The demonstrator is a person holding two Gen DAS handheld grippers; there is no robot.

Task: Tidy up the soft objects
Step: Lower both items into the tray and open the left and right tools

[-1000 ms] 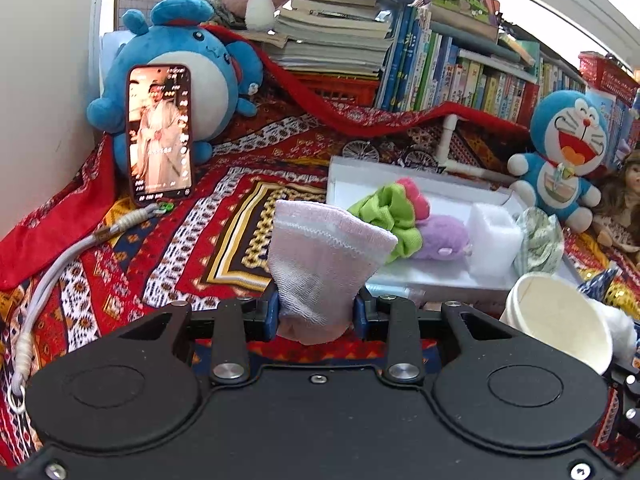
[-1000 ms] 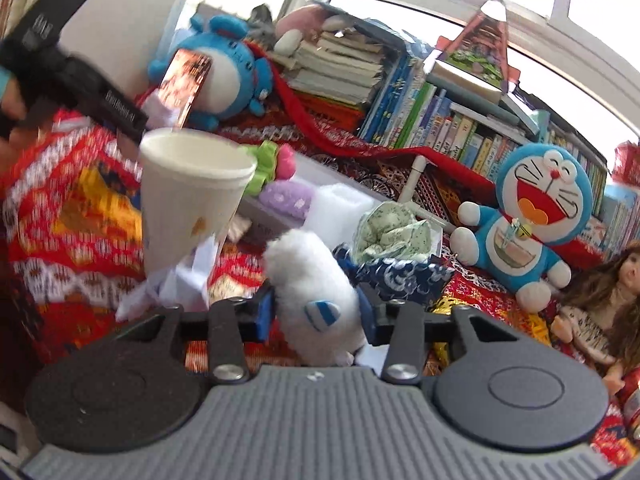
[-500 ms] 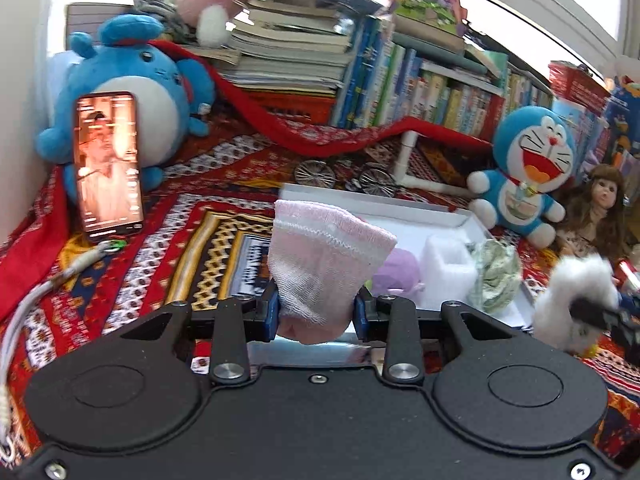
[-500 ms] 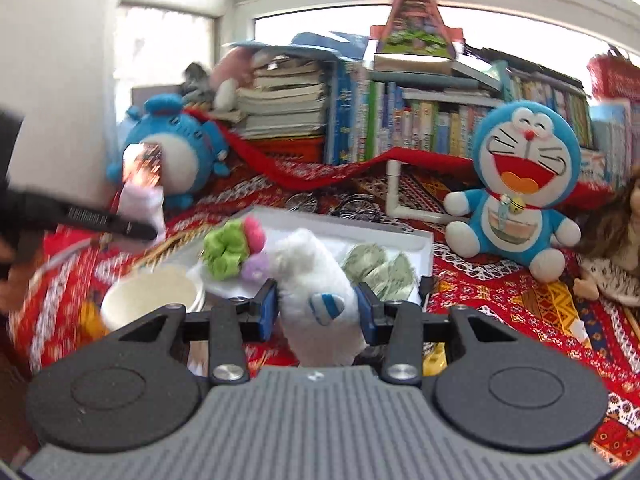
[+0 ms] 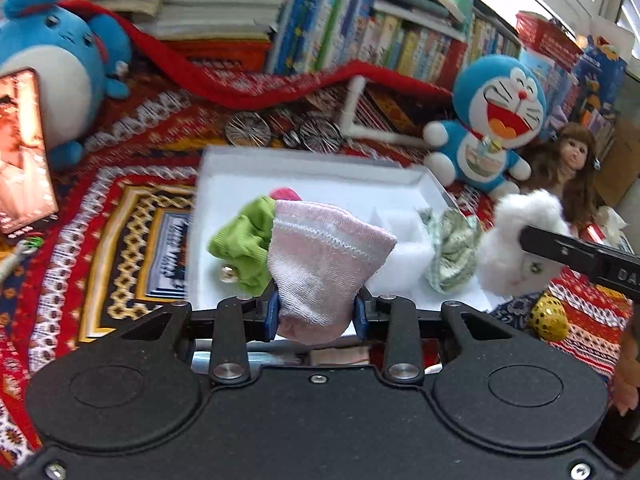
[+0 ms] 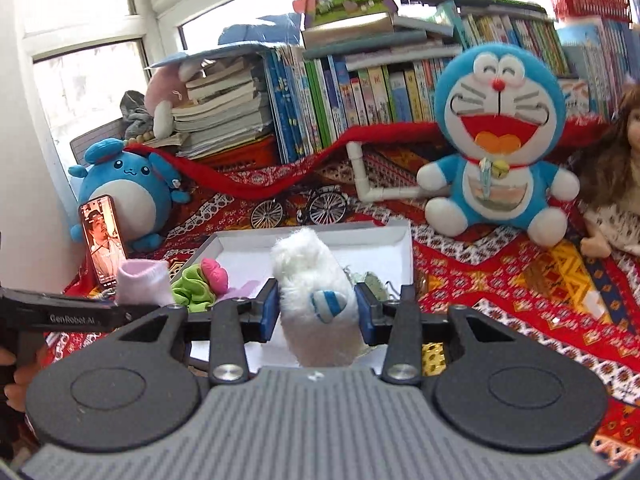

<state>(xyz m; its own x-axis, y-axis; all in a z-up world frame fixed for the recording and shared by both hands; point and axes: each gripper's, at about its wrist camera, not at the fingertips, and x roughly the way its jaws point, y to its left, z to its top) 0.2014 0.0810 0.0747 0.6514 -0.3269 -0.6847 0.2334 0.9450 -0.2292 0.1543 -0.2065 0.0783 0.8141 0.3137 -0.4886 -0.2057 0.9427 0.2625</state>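
Nearest in the left wrist view, the left gripper [image 5: 316, 312] has its jaws clamped on a pink sock [image 5: 320, 256], cuff flaring upward; in the right wrist view the right gripper [image 6: 316, 312] has its jaws pressed shut on a white fluffy toy [image 6: 316, 300] with a blue-striped patch; both are held just in front of the white tray [image 5: 320, 168], so neither is stowed yet. Beyond the sock, the tray lies on the patterned cloth [image 5: 120, 208]; inside it, at ten o'clock of the sock, sits a green scrunchie [image 5: 240, 244] with a pink piece [image 5: 285, 193] touching it; at three o'clock a white foam block [image 5: 404, 236], then a green checked scrunchie [image 5: 452, 248] by the tray's right wall. By my judgement the sorting is well along: several soft things are already in, and these two held pieces are left to place. Farther off, at one o'clock, a blue cat plush [image 5: 496, 120] sits outside the tray; at ten o'clock a phone [image 5: 22, 152] leans on a round blue plush [image 5: 52, 64]; books [image 5: 400, 36] line the back.
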